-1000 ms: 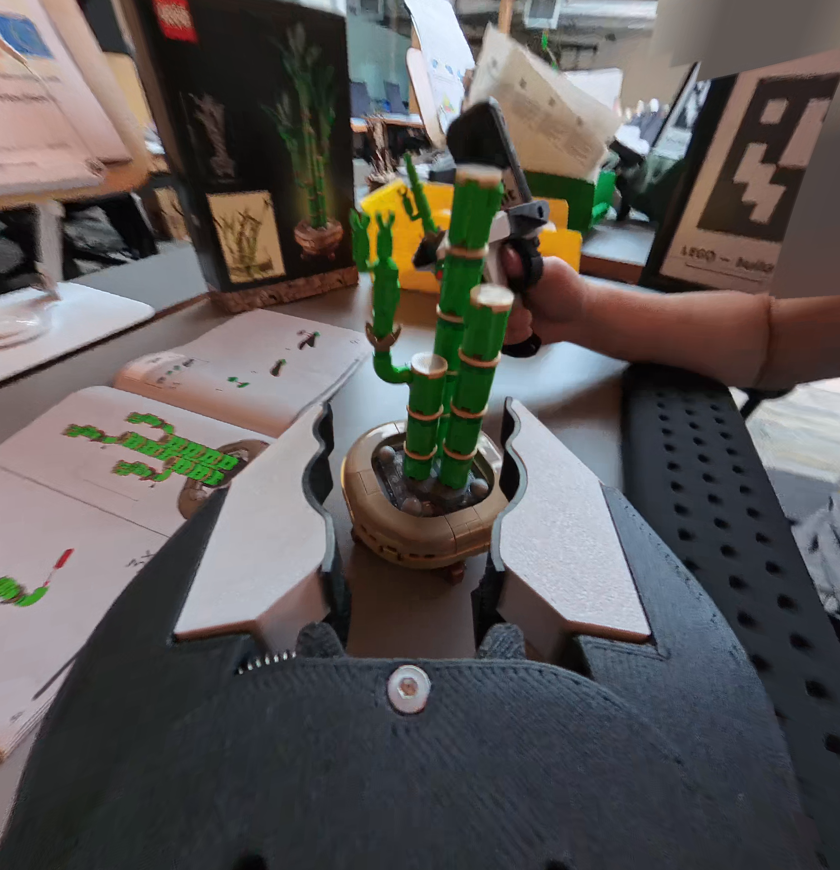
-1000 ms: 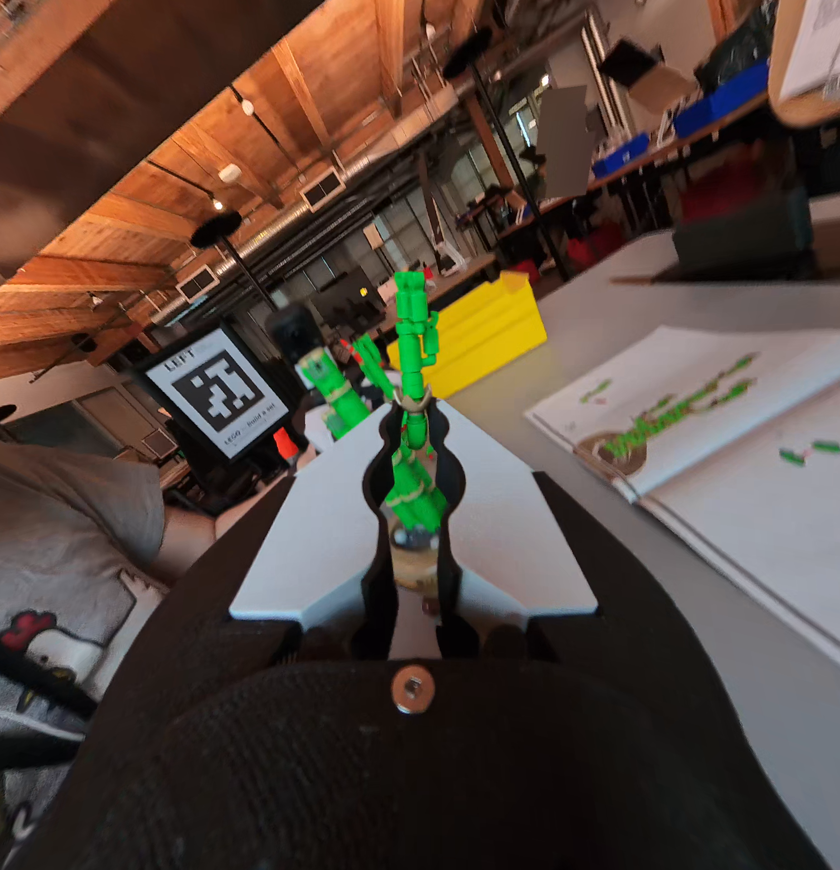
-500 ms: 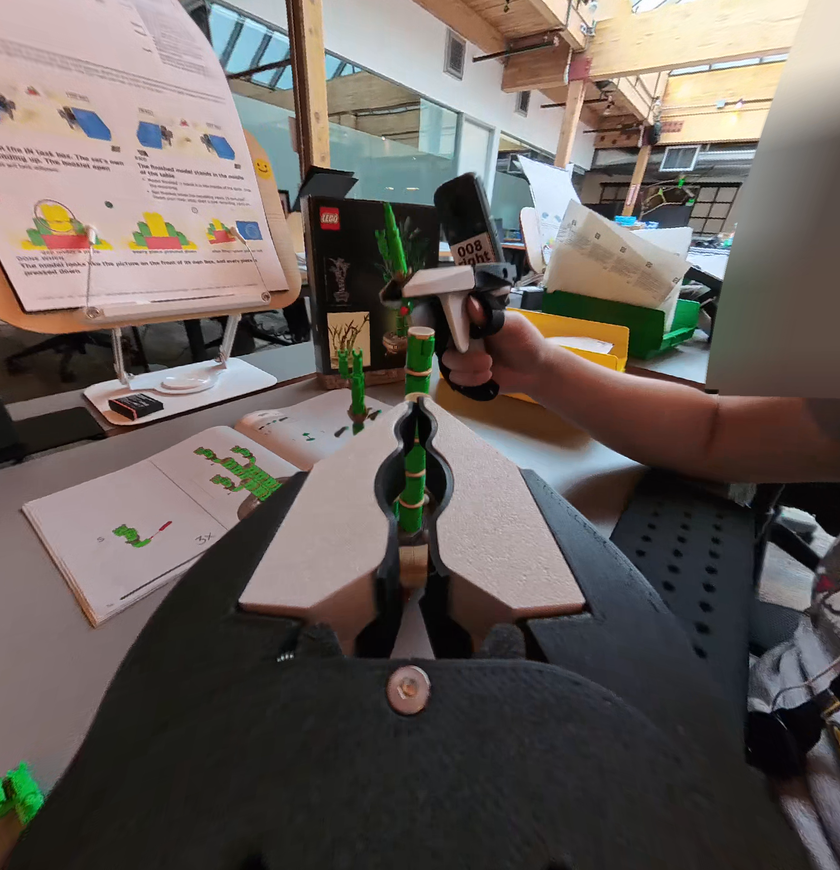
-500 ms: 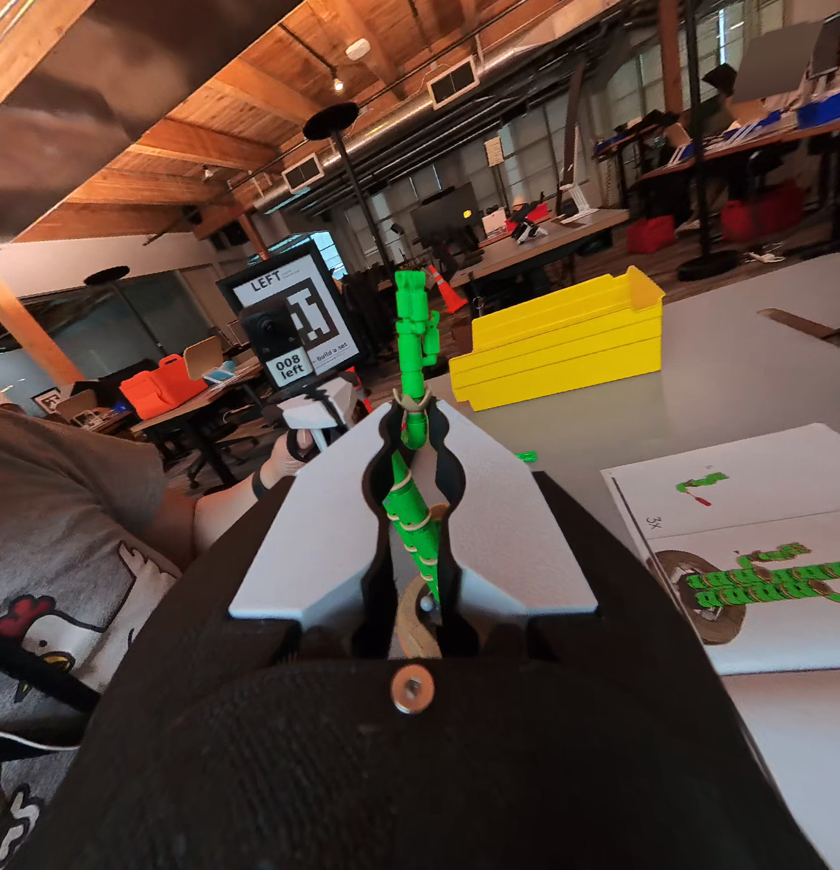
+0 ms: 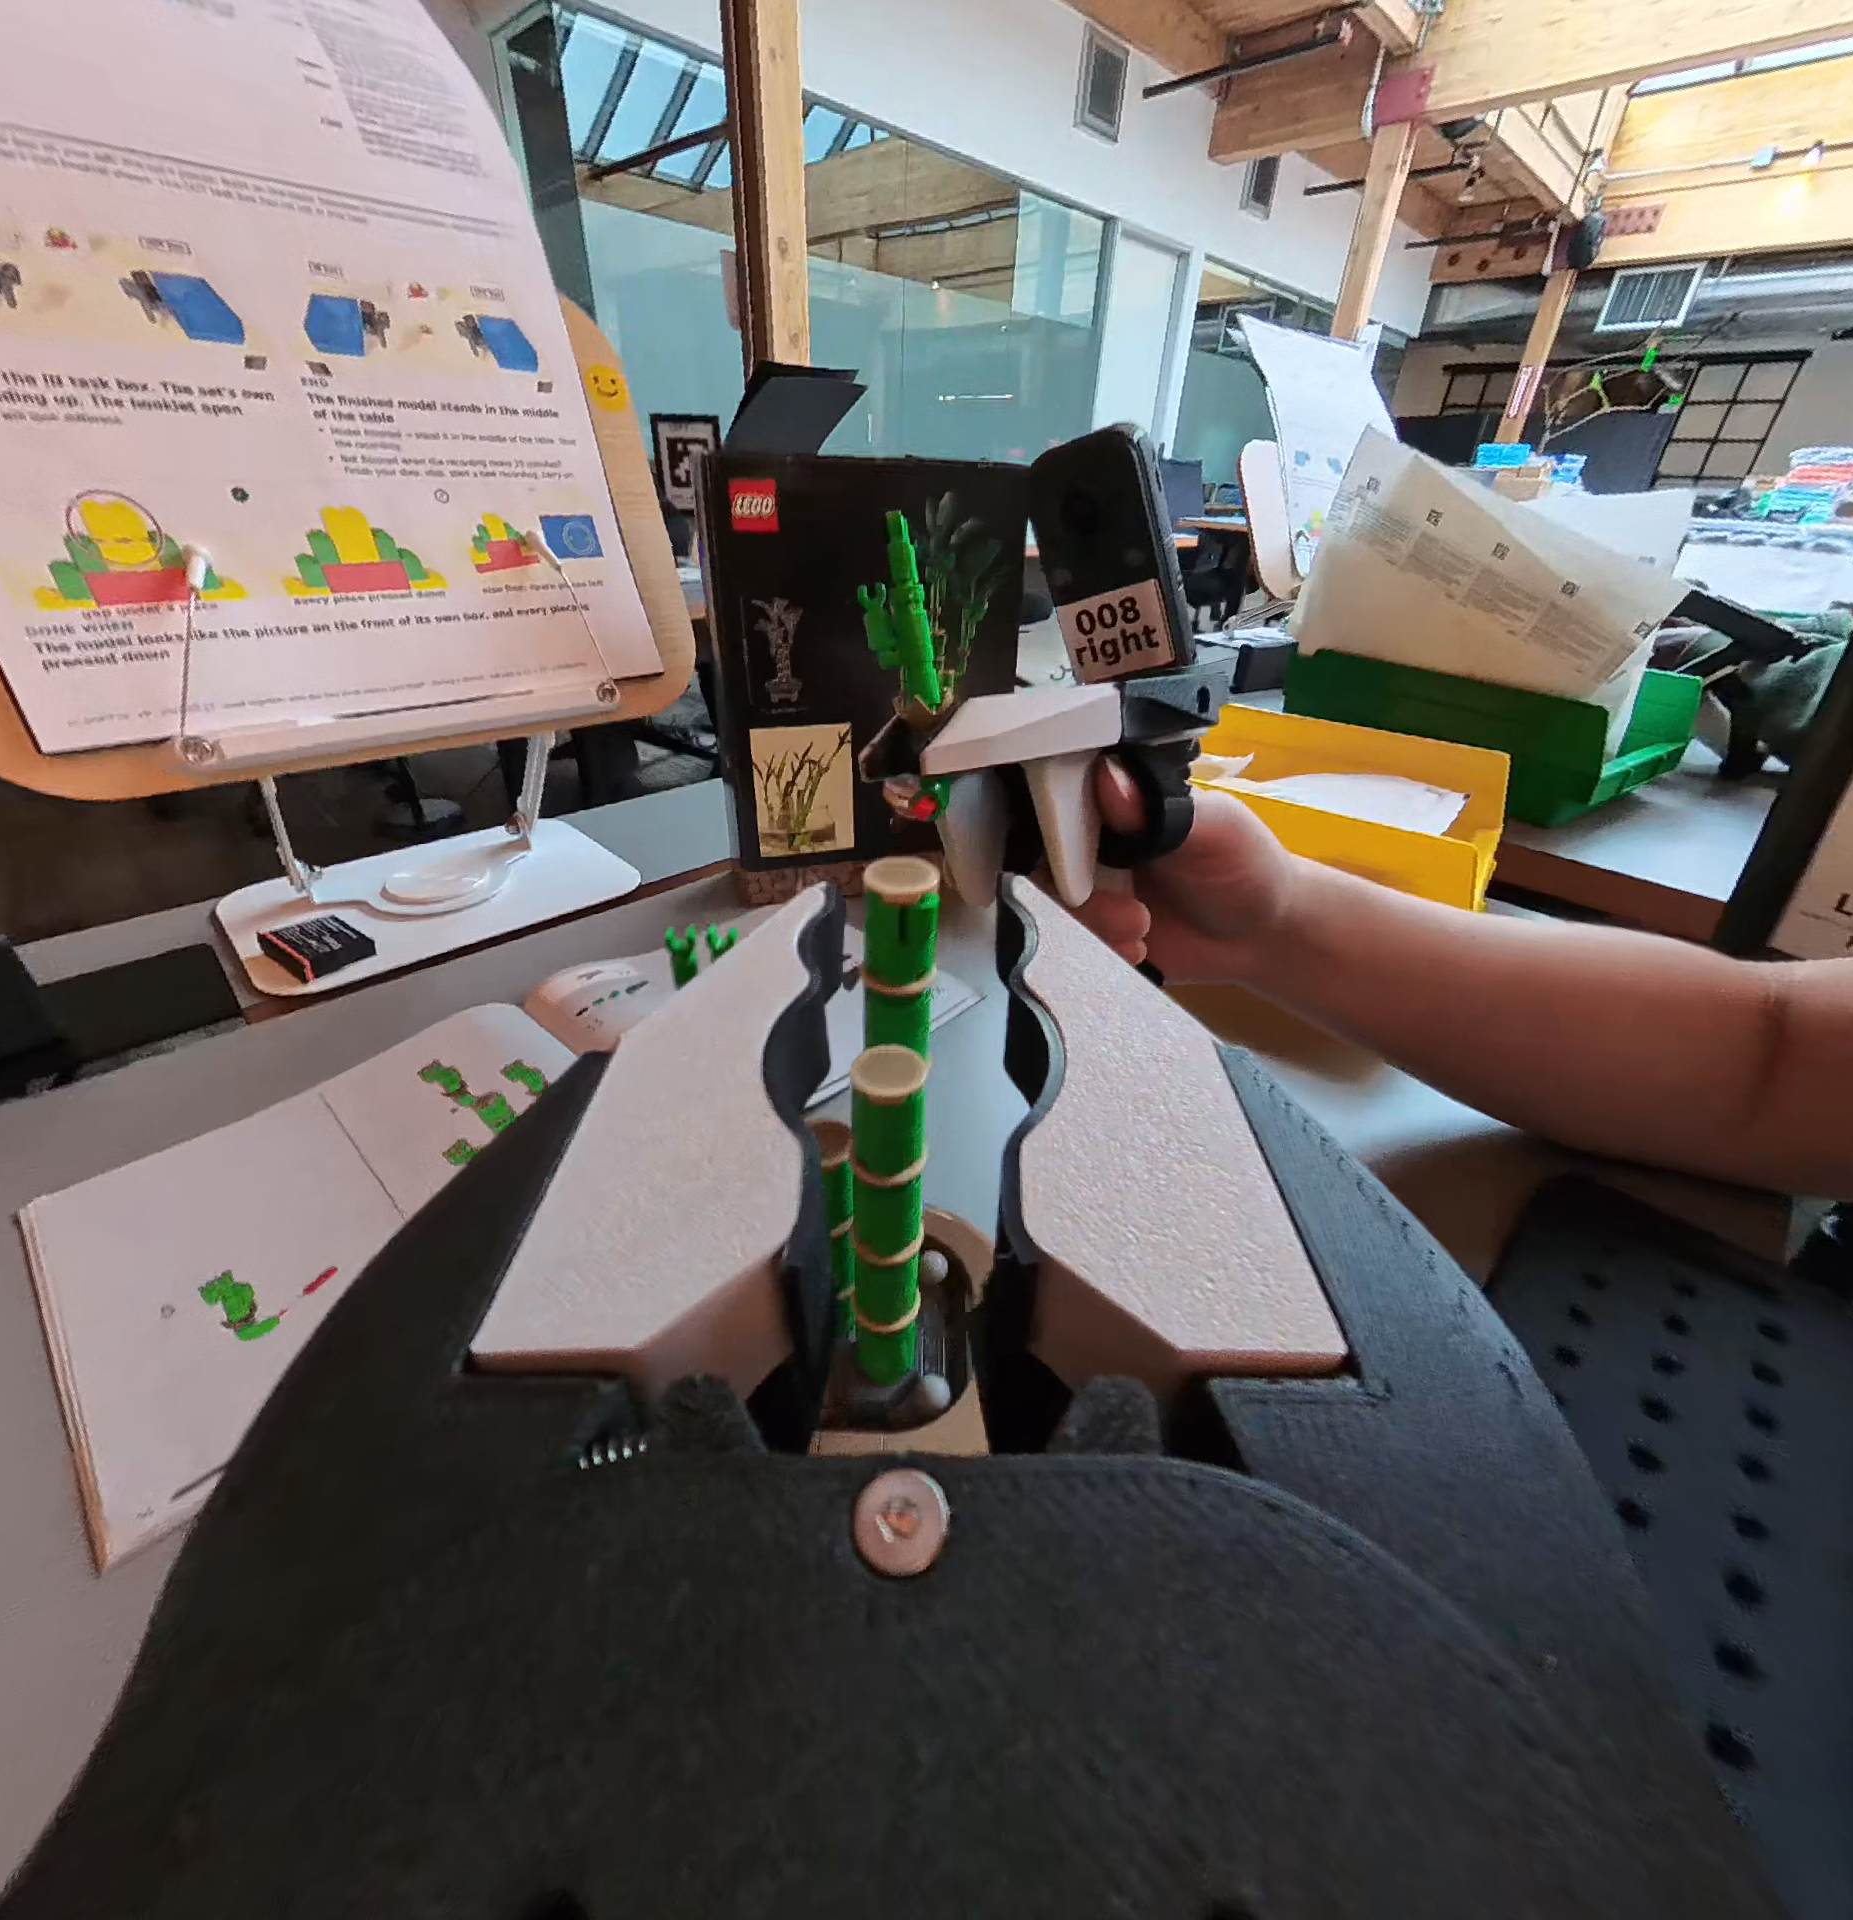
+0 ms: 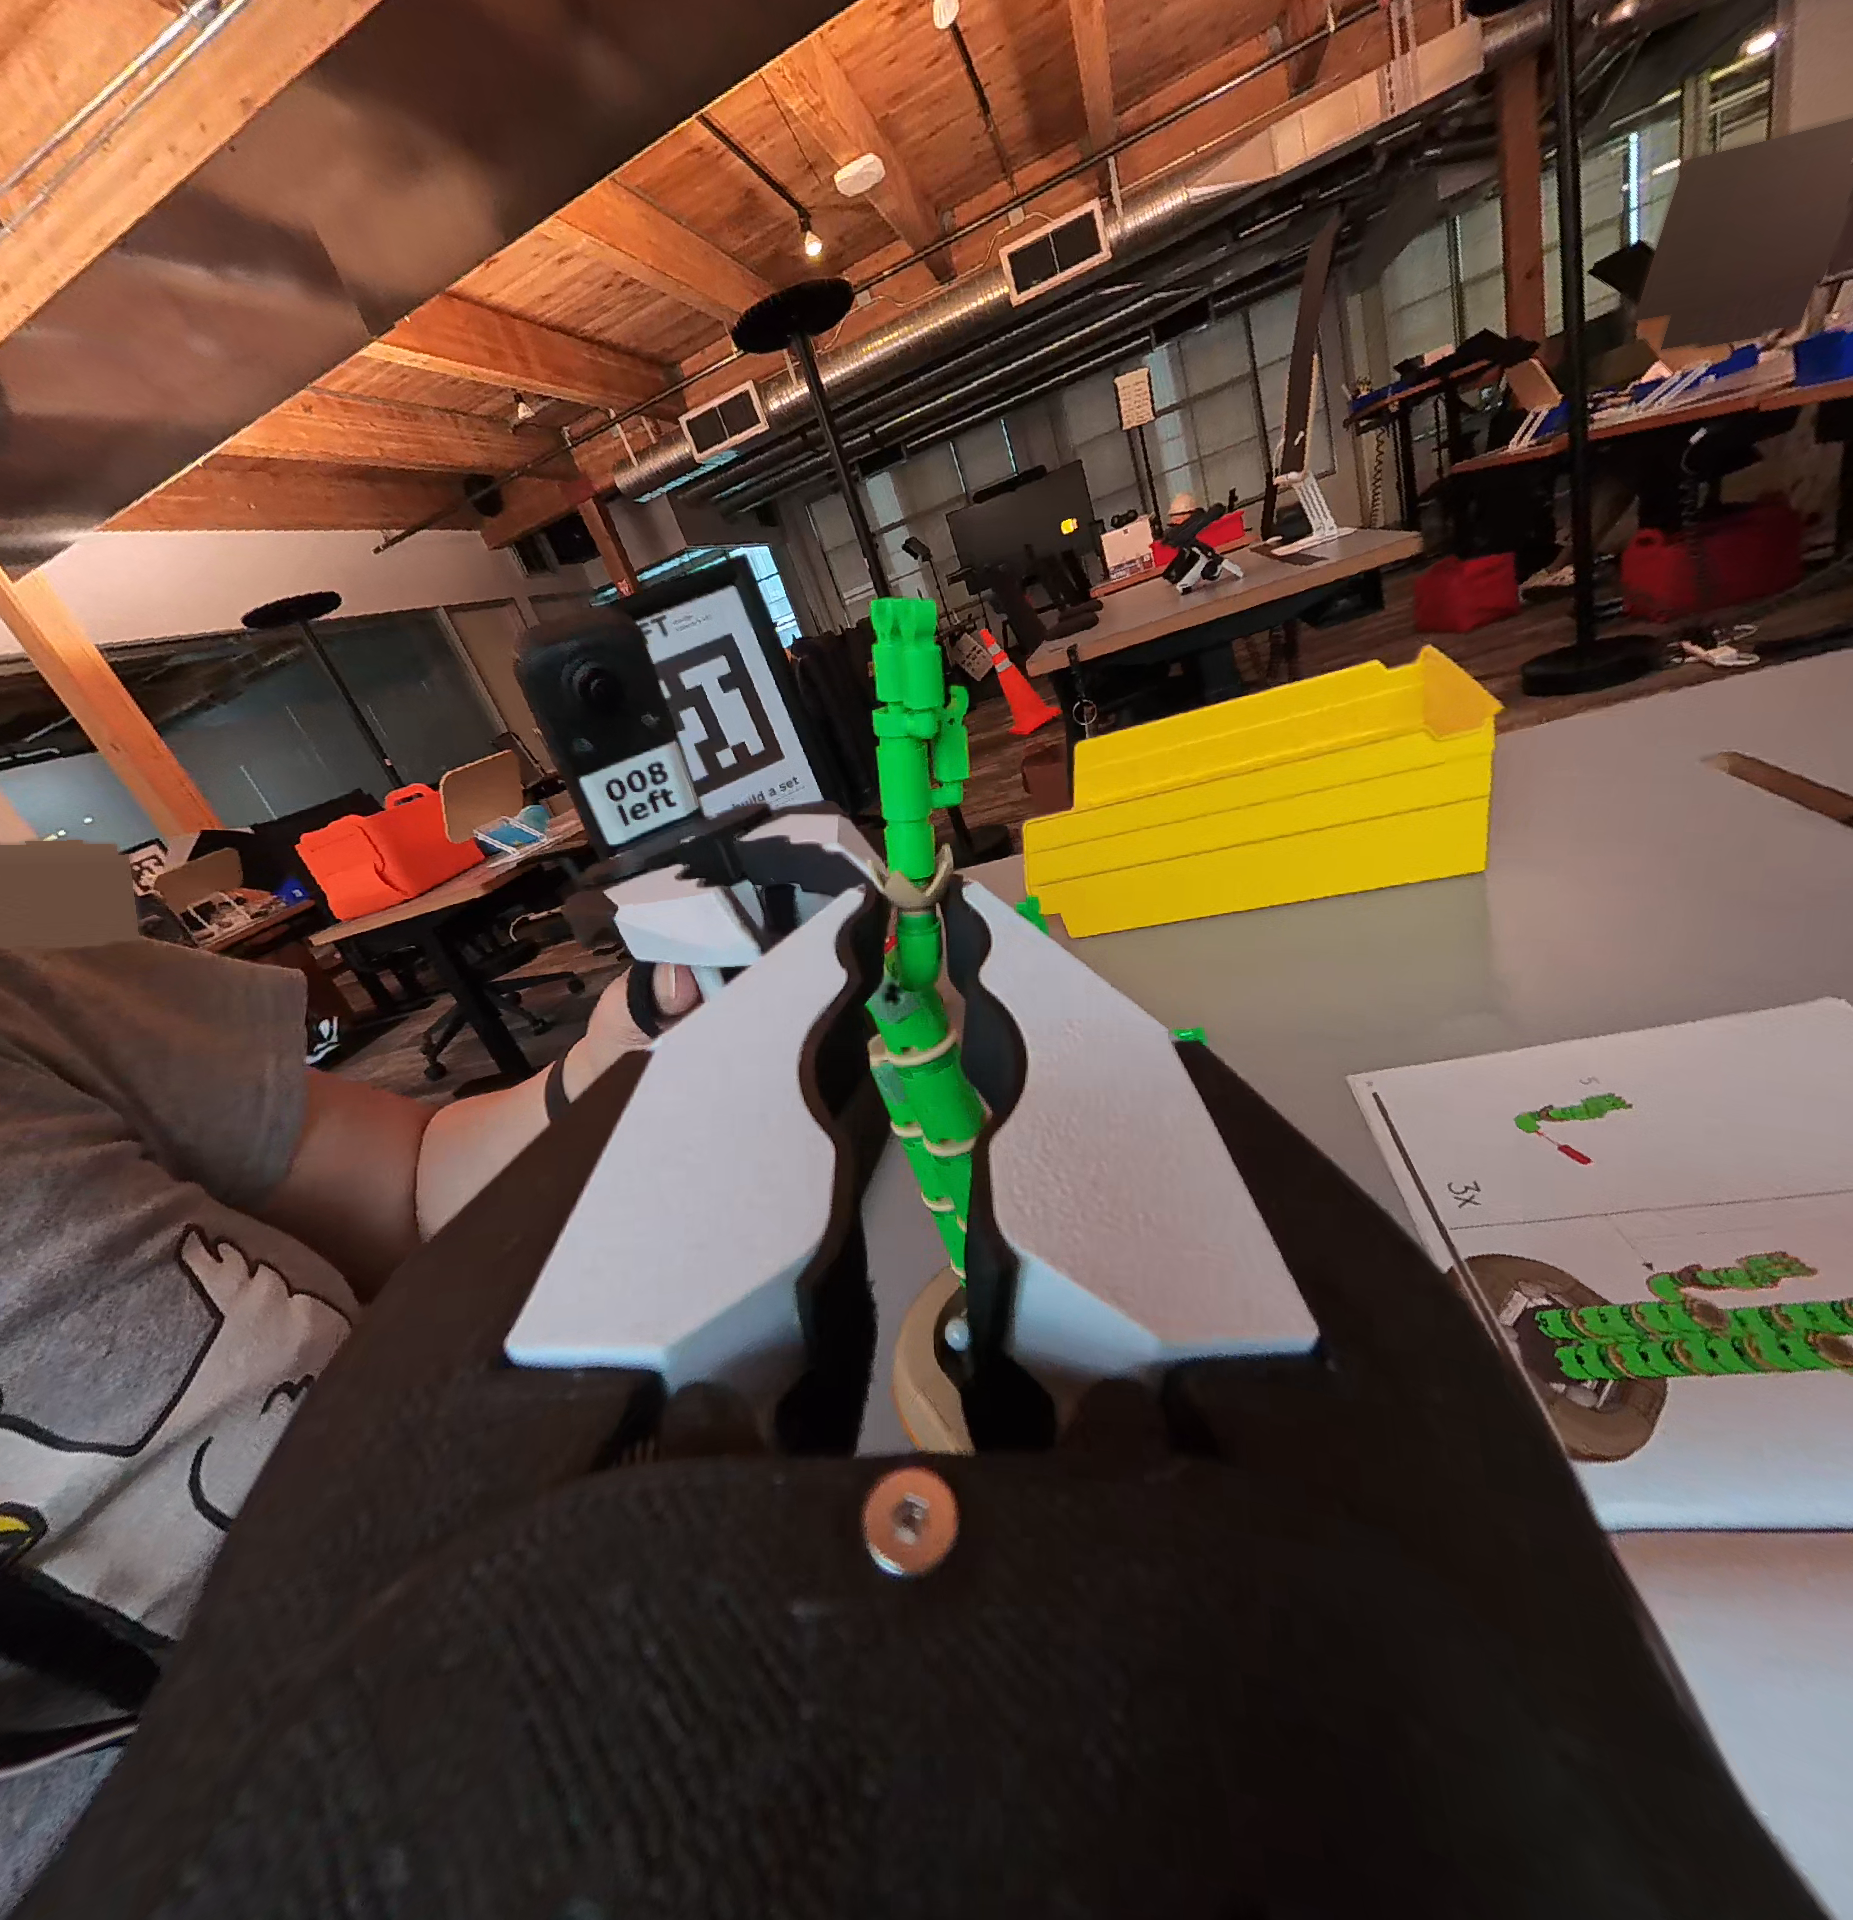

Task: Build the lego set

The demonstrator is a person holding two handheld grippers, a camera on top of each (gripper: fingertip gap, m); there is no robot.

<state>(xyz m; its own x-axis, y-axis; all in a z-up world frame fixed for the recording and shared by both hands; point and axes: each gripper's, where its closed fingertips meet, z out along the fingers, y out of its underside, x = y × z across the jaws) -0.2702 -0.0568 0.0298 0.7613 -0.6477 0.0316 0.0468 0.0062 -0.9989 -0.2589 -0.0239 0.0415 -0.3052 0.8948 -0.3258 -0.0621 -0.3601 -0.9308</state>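
The bamboo model has green stalks [image 5: 886, 1164] with tan rings standing in a tan pot [image 5: 969, 1247]. My left gripper [image 5: 917, 904] is level with the stalks, jaws part open on either side of them. There is a gap to the right pad and the pot lies low between the finger bases. My right gripper [image 6: 909, 899] is shut on a green leafy branch [image 6: 906, 748] with a tan collar. In the left wrist view that gripper [image 5: 886, 753] holds the branch [image 5: 901, 613] just above the tallest stalk's top, a red pin at its lower end.
An open instruction booklet [image 5: 278, 1247] lies on the grey table at the left and also shows in the right wrist view [image 6: 1680, 1195]. The set's black box [image 5: 797, 644], a sheet stand [image 5: 278, 416], yellow bins [image 6: 1265, 800] and a green bin [image 5: 1524, 727] stand behind. A black perforated mat [image 5: 1680, 1455] is at the right. Tip to tip, the grippers are about 4 cm apart.
My left jaws went from wide around the pot to nearly shut on the stalks, and now stand part open. My right gripper has kept hold of the branch, now above the tallest stalk.
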